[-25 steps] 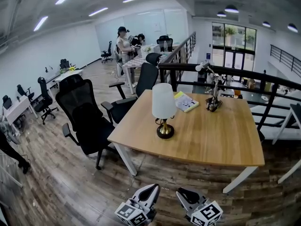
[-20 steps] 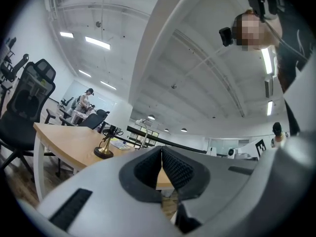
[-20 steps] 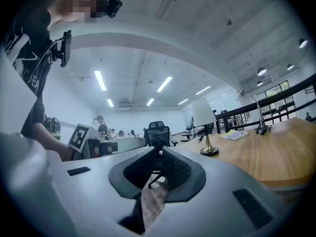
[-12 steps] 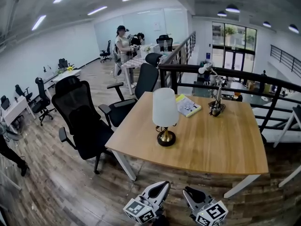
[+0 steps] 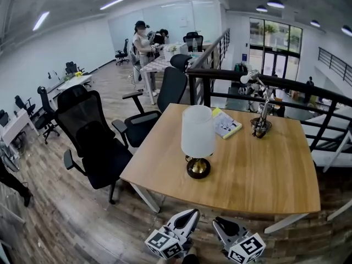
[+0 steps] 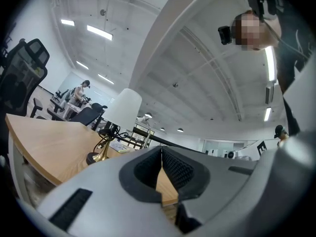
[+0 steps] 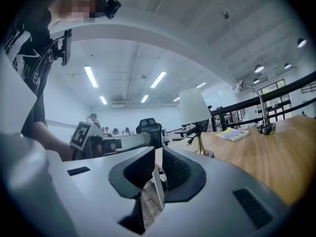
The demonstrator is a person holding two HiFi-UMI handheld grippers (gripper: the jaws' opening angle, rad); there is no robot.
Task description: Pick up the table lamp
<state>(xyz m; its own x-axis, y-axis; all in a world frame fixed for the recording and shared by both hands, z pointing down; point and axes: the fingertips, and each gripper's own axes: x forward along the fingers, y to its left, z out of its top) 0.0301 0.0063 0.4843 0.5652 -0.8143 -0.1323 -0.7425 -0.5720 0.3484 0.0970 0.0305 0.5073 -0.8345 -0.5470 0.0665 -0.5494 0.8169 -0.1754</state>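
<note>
The table lamp [image 5: 198, 131], with a white shade on a brass stem and a dark round base, stands near the middle of the wooden table [image 5: 264, 186]. Both grippers are low at the near table edge, short of the lamp, with nothing held. My left gripper [image 5: 190, 215] has its jaws shut together; in the left gripper view its tips [image 6: 161, 154] point past the lamp [image 6: 122, 110], which stands to the left. My right gripper [image 5: 219, 223] also looks shut and empty; in the right gripper view [image 7: 159, 154] the lamp [image 7: 194, 105] is ahead to the right.
A yellow-and-white booklet [image 5: 226, 124] and a small articulated desk lamp [image 5: 260, 124] lie on the table's far side. Black office chairs [image 5: 92, 142] stand at the table's left. A black railing [image 5: 258, 81] runs behind. People stand at desks far back [image 5: 141, 37].
The table and lamp have come closer and loom larger in the head view. Both grippers moved forward towards the table's near edge, jaws unchanged.
</note>
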